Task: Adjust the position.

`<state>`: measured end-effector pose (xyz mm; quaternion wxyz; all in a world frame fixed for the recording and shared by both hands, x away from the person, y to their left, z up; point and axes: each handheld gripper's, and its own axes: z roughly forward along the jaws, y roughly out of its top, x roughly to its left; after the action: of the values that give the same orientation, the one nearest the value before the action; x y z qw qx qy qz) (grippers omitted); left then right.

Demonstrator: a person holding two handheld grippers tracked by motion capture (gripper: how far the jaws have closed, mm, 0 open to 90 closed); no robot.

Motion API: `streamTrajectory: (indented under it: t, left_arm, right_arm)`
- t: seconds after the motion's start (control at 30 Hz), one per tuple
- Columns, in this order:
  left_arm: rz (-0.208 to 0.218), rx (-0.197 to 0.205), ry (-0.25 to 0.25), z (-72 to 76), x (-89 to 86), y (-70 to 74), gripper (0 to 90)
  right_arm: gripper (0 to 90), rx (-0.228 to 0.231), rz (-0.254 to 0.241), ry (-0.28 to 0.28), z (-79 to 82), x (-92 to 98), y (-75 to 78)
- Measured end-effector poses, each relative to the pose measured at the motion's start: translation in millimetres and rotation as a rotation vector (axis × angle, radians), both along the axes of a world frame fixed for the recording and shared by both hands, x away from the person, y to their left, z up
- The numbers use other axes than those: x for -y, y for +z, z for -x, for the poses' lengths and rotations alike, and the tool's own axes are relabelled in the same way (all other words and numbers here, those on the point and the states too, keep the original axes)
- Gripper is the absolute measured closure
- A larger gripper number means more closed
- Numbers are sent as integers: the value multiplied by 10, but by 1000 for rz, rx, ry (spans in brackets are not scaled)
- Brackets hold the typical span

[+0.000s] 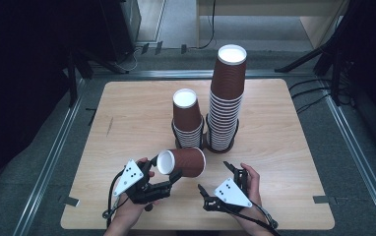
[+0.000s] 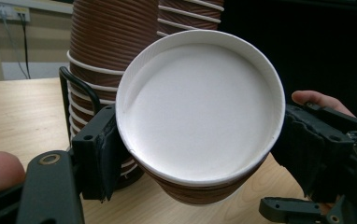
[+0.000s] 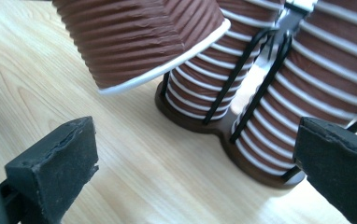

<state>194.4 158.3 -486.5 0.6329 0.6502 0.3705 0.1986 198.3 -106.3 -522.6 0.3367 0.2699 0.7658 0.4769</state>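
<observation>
Lower centre of the high view, the left claw grips a sideways, apparently empty paper cup; right claw gapes wide before two stacks in a wire cup holder.

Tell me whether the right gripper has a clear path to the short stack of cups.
Probably yes. The right gripper is open and holds nothing, and bare table lies ahead of it. The cup held sideways by the left gripper crowds the short stack from the left.

Soft even overhead light on the table, dark surroundings, slightly blurred close-ups.
</observation>
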Motion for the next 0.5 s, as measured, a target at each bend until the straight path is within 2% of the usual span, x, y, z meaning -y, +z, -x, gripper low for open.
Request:
streamTrajectory:
  t: [0.07, 0.13, 0.3, 0.5]
  left_arm:
    - [-3, -1, 1, -5, 1, -14, 224]
    - [-8, 0, 4, -6, 8, -28, 224]
    - [-19, 10, 9, -9, 33, -49, 224]
    - [0, 17, 5, -10, 47, -80, 224]
  right_arm:
    - [4, -46, -43, -8, -10, -5, 19]
    - [15, -72, -83, -7, -14, -6, 43]
    - [38, -129, -171, -49, -28, 9, 90]
    - [46, -150, -271, -82, -45, 42, 112]
